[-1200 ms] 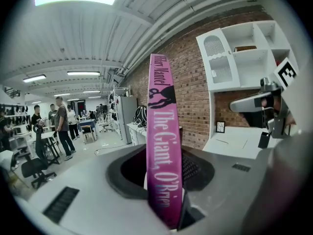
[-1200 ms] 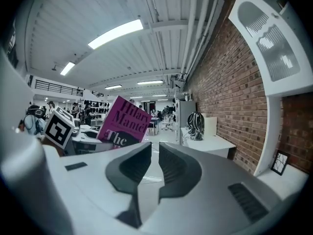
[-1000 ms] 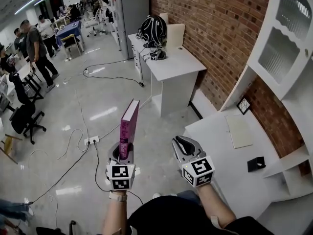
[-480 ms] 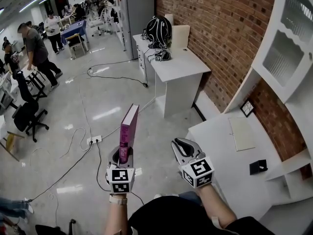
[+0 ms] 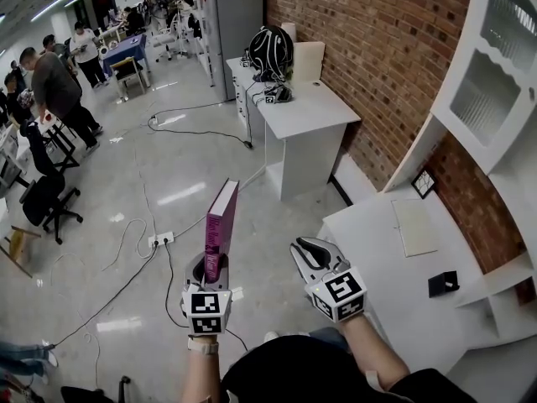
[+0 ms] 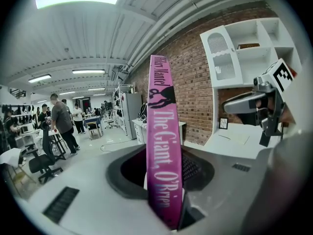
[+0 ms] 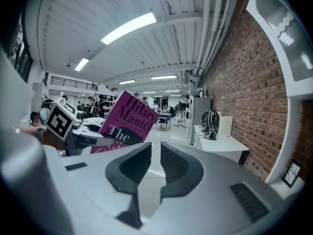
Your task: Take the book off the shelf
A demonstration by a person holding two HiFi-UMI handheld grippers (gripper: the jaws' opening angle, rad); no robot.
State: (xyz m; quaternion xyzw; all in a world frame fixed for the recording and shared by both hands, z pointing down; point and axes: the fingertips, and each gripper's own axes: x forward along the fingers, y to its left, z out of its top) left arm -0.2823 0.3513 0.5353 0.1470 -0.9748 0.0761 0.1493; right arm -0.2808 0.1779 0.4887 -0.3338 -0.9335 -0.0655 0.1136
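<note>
1. We see the book (image 5: 220, 229) as a magenta paperback with pale page edges. It stands upright in the air, its lower end between the jaws of the left tongs (image 5: 207, 269).
2. The book is clear of the white shelf unit (image 5: 495, 65) at the far right. It hangs over the grey floor (image 5: 168, 166), left of the near white worktop (image 5: 377, 259).
3. In the left gripper view the left tongs are closed on the spine, pads pressing both covers, held apart by the book's thickness.
4. The right tongs (image 5: 312, 254) hold nothing. Their jaws stand only a narrow slit apart, and we see floor through the gap.
5. The spine reads "Hilary Mantel" in black, then "The Giant, O'Brien" in pale letters. In the right gripper view the cover shows "Hilary Mantel" and "The".
6. The near worktop carries a sheet of paper (image 5: 414, 225) and a small black object (image 5: 440, 282), with a small picture frame (image 5: 422, 181) at its far edge by the brick wall (image 5: 369, 49).
7. There is open floor to the left and ahead, crossed by cables and a power strip (image 5: 157, 241).
8. A far white desk (image 5: 294, 112) bears a black backpack (image 5: 268, 53), and people (image 5: 54, 82) stand far left.
</note>
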